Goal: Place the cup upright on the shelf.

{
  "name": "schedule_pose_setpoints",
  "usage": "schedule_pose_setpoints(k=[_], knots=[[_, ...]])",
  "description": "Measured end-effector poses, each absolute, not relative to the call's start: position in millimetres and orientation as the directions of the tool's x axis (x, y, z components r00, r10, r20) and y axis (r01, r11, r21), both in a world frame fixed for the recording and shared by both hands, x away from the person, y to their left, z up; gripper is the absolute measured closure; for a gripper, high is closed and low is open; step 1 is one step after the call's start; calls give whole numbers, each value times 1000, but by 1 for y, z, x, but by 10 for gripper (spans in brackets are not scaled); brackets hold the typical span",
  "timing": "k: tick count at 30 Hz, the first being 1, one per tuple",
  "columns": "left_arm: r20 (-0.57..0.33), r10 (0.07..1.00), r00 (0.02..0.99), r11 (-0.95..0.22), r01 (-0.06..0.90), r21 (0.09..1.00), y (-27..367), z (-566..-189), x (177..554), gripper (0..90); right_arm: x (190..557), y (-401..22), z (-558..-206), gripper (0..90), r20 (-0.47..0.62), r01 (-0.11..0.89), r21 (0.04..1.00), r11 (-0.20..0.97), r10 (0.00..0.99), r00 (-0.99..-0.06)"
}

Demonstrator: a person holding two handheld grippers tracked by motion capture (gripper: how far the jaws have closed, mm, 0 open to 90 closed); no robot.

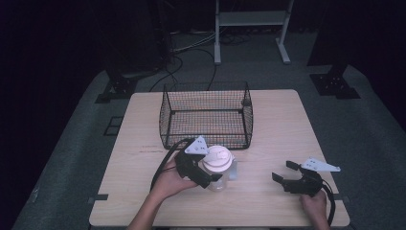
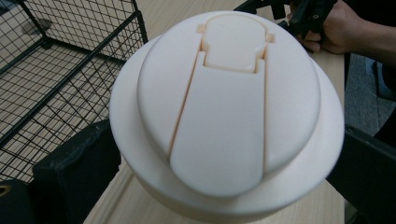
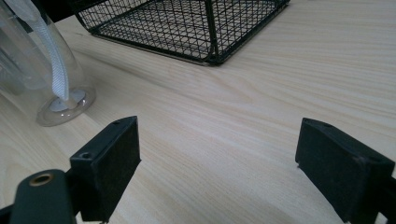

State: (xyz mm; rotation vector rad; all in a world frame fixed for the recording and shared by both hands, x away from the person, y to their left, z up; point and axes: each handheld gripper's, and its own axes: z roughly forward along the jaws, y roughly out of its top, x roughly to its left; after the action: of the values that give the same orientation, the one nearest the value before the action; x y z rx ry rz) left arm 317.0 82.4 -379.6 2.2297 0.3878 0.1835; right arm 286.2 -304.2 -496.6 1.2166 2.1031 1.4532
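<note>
Left gripper point(image 1: 210, 170) clamped closed; right gripper point(image 1: 285, 173) spread wide.

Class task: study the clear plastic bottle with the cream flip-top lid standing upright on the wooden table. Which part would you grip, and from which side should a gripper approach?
Grip the clear plastic bottle just beneath its cream flip-top lid, approaching horizontally from the side. The lid flares wider than the body, so it likely stops the upright bottle slipping down. The left gripper already brackets it there; the right gripper rests open nearby.
</note>
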Motion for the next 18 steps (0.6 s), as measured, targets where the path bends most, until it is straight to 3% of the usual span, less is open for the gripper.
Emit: schedule_pose_setpoints(k=[18], knots=[[2,321,947,-663,224,714,66,-382,323,12,286,-304,-497,129,207,466,876,123,777,-594]])
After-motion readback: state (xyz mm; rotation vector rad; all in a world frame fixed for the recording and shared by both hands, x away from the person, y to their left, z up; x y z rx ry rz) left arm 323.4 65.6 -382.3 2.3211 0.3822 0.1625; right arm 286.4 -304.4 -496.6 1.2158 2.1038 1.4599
